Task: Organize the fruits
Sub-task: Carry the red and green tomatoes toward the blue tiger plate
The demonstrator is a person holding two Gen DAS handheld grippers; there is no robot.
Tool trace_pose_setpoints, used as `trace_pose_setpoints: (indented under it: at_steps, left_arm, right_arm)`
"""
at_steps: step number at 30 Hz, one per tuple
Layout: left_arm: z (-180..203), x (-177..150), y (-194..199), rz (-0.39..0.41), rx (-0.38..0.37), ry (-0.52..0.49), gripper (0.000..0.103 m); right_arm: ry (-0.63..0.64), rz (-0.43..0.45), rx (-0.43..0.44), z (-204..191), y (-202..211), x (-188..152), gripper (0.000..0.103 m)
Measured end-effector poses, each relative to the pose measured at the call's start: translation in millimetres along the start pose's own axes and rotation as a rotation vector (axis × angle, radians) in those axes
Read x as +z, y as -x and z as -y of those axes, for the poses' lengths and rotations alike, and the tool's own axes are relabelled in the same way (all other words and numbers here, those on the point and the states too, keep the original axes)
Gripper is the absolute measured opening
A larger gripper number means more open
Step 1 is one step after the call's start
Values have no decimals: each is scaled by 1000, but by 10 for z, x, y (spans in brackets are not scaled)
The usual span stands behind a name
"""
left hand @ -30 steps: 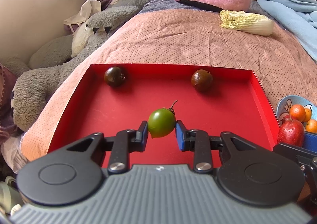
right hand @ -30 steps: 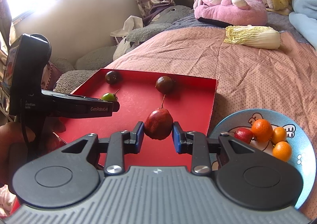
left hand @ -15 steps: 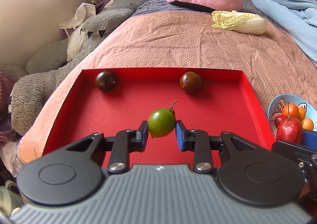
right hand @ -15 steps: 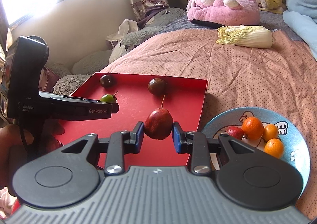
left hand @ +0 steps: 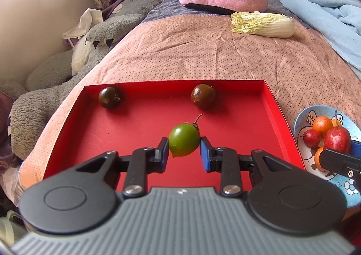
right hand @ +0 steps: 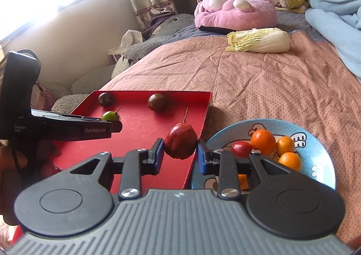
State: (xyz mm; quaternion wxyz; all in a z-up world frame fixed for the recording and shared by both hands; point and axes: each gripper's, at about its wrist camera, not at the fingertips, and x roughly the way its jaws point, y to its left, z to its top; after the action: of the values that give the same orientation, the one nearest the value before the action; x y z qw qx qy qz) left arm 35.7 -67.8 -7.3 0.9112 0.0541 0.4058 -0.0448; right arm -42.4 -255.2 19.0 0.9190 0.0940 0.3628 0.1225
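Left gripper point(left hand: 184, 150) sits low in the centre of its frame, jaws closed in on a green fruit point(left hand: 184, 140), both blue pads pressed to its sides, stem curling up and to the right. Right behind it, filling mid-frame, is the red tray point(left hand: 144, 124), and along the tray's far wall sit two dark fruits: one point(left hand: 109, 97) toward the upper-left corner, the other point(left hand: 202, 99) right of centre, well apart from each other.

Over to the right gripper point(right hand: 180, 153), also at lower centre of its view, pinching a red fruit point(right hand: 180, 141) with a long stem pointing straight up. The fruit hangs over the tray's right edge point(right hand: 200, 128). Just to the right, the blue plate point(right hand: 315, 142) with its cartoon print carries three oranges, the largest point(right hand: 263, 141) toward the far side, and a small red fruit point(right hand: 241, 148) touching it on the left.

At the left of this same view, the other gripper reaches in side-on over the tray, green fruit peeking above its finger.

Upper frame: a napa cabbage point(right hand: 259, 40) lies on the pink dotted bedspread point(right hand: 270, 87), a pink plush toy point(right hand: 237, 13) beyond it, a blue blanket point(right hand: 334, 20) at far right.
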Motion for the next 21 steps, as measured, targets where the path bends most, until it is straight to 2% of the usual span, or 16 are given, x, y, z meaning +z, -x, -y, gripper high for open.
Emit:
trace_pose_setpoints:
  at_steps: [13, 21]
  left_arm:
    - [437, 53, 86, 22, -63, -63, 33]
    - [636, 45, 136, 19, -95, -99, 33]
  right_arm:
    - [-60, -18, -159, 536, 124, -238, 35]
    - [-91, -39, -195, 739, 21, -342, 36]
